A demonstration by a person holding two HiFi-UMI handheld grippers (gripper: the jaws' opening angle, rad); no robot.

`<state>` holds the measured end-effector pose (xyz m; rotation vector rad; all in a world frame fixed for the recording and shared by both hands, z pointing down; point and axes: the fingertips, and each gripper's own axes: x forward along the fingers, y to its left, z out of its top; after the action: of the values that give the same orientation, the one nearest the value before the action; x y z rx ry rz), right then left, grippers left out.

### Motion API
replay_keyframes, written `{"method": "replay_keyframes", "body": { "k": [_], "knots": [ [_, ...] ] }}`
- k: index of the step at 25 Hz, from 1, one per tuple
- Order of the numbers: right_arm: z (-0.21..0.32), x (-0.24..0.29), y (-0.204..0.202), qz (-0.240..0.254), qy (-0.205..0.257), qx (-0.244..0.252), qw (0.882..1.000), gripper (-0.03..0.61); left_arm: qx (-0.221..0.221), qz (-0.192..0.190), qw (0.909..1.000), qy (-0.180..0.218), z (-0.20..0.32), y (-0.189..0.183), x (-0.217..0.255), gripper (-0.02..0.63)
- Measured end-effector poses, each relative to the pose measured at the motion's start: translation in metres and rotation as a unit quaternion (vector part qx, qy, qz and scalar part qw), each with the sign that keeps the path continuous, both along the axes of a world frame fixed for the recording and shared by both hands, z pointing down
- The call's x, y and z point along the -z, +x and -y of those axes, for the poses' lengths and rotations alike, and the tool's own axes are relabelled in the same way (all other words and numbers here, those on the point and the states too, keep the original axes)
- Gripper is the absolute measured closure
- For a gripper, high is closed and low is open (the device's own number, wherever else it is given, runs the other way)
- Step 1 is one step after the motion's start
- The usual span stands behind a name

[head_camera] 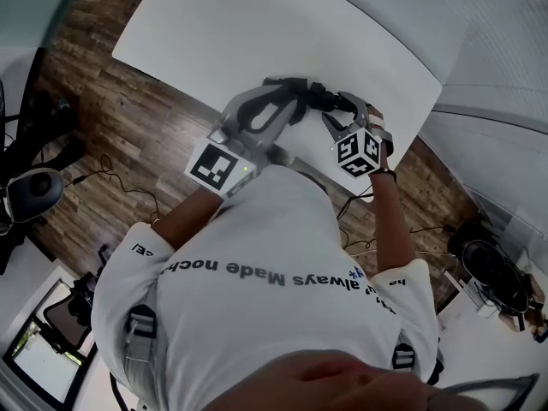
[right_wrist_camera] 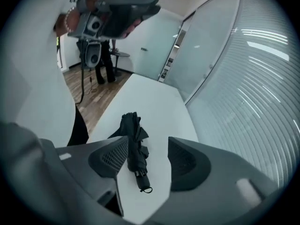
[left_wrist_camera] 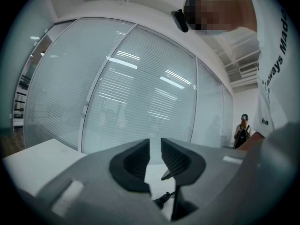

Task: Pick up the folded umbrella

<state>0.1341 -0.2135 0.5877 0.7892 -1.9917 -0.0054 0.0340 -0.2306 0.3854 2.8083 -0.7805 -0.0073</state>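
Observation:
The folded black umbrella [right_wrist_camera: 133, 144] lies on the white table [right_wrist_camera: 154, 102], its handle and strap [right_wrist_camera: 142, 179] toward the camera. My right gripper [right_wrist_camera: 143, 161] hangs above it, tilted down and open; the umbrella shows between the wide-spread jaws, and the pads do not touch it. My left gripper [left_wrist_camera: 154, 161] points level across the table [left_wrist_camera: 33, 165] with only a narrow gap between its pads and nothing in it; a bit of the umbrella's strap [left_wrist_camera: 164, 199] shows below. In the head view both grippers [head_camera: 287, 101] [head_camera: 336, 120] meet over the umbrella [head_camera: 310, 91] at the table's near edge.
The table [head_camera: 257, 32] stands on a wood floor against frosted glass walls. A black chair [head_camera: 30, 187] stands at the left, another [head_camera: 492, 272] at the right. Another person [left_wrist_camera: 243, 130] stands far off by the glass. The white shirt [head_camera: 274, 264] hides the near floor.

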Motion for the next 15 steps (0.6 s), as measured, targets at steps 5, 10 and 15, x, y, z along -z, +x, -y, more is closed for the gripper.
{"method": "replay_keyframes", "body": {
  "k": [5,10,15],
  "knots": [
    [0.004,-0.057,0.006,-0.084,-0.045,0.054,0.994,0.296,0.014,0.001,0.9999,-0.008,0.002,-0.006,-0.003,0.537],
    [0.007,-0.107,0.003,-0.110,-0.101,0.088,0.985,0.262,0.025,0.004,0.9996,-0.011,0.005,-0.015,-0.007,0.537],
    [0.010,-0.153,0.009,-0.146,-0.155,0.108,0.971,0.241,0.033,0.005,0.9993,-0.018,0.005,-0.019,-0.012,0.537]
  ]
}}
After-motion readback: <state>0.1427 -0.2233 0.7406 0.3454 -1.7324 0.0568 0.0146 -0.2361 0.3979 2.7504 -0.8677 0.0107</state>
